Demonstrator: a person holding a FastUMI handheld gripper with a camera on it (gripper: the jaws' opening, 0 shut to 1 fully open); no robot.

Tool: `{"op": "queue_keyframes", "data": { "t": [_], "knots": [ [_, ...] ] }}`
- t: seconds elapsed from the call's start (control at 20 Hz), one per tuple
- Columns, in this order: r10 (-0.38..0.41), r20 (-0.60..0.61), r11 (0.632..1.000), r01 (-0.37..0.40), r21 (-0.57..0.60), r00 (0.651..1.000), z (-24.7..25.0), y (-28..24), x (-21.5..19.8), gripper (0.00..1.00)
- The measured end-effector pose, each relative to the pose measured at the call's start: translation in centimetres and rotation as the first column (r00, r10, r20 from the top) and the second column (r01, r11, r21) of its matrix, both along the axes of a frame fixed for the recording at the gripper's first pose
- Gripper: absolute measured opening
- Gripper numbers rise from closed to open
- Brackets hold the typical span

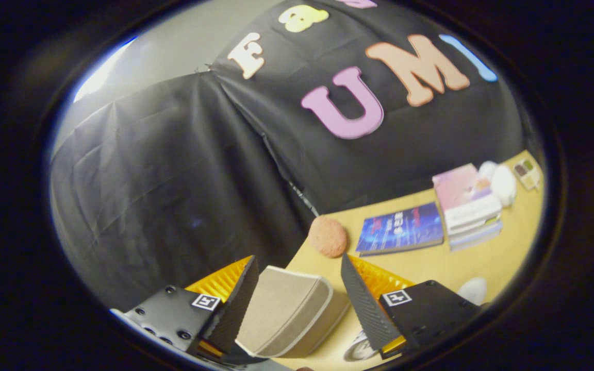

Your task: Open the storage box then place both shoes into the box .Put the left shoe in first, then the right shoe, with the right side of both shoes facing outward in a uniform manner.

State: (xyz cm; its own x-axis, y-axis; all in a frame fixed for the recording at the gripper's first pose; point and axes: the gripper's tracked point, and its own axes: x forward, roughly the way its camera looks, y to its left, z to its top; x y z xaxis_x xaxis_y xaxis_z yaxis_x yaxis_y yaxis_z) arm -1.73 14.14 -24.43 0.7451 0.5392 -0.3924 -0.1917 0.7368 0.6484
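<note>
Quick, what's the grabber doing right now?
Gripper: open, its two black ribbed fingers standing apart on either side of the beige fabric shoe, not pressing it.

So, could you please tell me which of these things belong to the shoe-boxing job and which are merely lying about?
Job: beige fabric shoe with thick pale sole; the tool, fingers either side of that shoe, grip unclear.
Lying about: fuzzy orange ball; flat blue book; pink-topped stack of books; white rounded object; small compartment tray.
</note>
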Motion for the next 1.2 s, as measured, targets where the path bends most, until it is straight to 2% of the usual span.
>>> {"op": "queue_keyframes", "data": {
  "t": [0.2, 0.4, 0.7, 0.9, 1.05, 1.2],
  "knots": [
    [0.035, -0.173, 0.988, -0.008, 0.154, 0.984, -5.6, 2.6, -1.4, 0.99],
    [0.099, -0.301, 0.96, -0.012, 0.278, 0.949, -9.7, 5.0, -2.4, 0.99],
    [0.123, -0.419, 0.905, 0.072, 0.42, 0.9, -13.8, 6.9, -3.6, 0.98],
    [0.147, -0.468, 0.849, 0.132, 0.512, 0.871, -15.2, 8.2, -4.0, 0.98],
    [0.173, -0.481, 0.787, 0.172, 0.592, 0.86, -14.8, 9.4, -4.2, 0.98],
    [0.208, -0.472, 0.748, 0.173, 0.641, 0.857, -14.3, 9.7, -4.5, 0.97]
  ]
}}
